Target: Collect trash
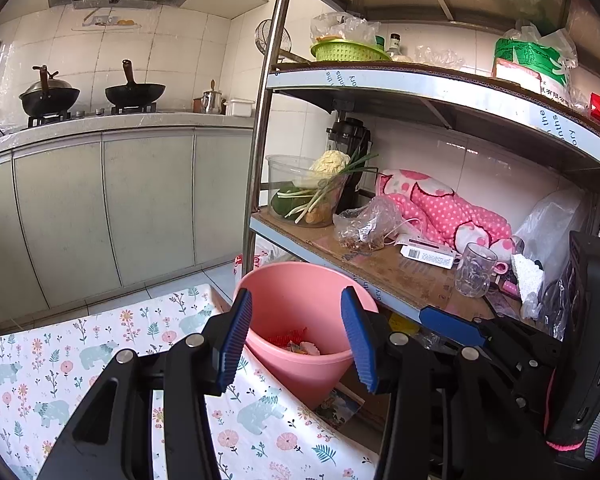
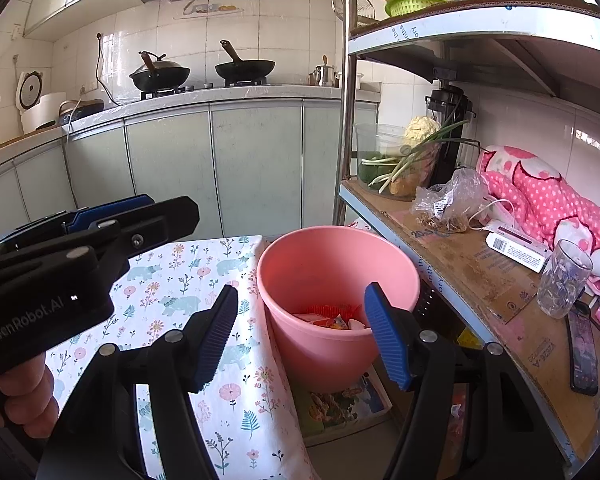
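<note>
The landmark here is the round pink plastic bucket [image 2: 336, 280], standing on the floor between 2 larger things. On its left is a table draped in a white cotton cloth printed with flowers and pale blue bears [image 2: 204, 304], the cloth edge hanging just beside the bucket wall. On its right stands a metal rack whose middle shelf is lined with worn brown cardboard [image 2: 480, 264].

The bucket is already part filled: red and orange wrappers and pale scraps [image 2: 332, 320] lie at its bottom. No loose trash shows on the cloth. On the cardboard shelf, right of the bucket, lies a crumpled clear plastic bag [image 2: 448, 204], limp and glossy, with brown crumbs inside; it may or may not be trash.

The coming move turns on 1 relation: the bucket mouth lies straight ahead of and below both tools. The right gripper [image 2: 304, 336] frames it directly; its ribbed blue pads stand well apart with nothing between them. The left gripper [image 1: 300, 336] likewise stands apart and empty, pointing at the same rim. The right one seems nearer to the shelf.
</note>
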The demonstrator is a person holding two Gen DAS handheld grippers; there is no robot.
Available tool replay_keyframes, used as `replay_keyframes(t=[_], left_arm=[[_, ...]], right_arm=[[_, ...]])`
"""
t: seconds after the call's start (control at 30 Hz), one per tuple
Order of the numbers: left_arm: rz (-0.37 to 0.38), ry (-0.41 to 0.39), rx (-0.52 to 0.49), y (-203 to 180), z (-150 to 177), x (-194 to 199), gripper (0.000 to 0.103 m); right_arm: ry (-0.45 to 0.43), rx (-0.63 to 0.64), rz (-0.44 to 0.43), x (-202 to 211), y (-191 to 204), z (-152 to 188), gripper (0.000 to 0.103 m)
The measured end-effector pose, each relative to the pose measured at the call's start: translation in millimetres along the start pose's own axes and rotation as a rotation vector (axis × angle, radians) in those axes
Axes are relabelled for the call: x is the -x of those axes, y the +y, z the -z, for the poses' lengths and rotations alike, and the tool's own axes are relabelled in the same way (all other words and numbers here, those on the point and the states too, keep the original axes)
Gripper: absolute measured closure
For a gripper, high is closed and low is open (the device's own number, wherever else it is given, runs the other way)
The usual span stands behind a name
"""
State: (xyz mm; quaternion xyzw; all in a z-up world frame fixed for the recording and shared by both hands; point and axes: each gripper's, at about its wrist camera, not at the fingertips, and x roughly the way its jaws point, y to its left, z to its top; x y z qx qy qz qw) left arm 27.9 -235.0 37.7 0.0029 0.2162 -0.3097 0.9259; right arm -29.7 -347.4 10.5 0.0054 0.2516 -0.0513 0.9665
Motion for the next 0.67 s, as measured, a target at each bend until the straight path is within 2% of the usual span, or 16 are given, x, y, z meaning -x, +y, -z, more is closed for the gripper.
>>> replay_keyframes(t=[0.67], left_arm=[[0.008,0.031,-0.002,1.7,5.8,-5.7,0.057]], right_arm=[[0.022,-0.001,-0.004,-5.8,0.8,2.6,0.037]])
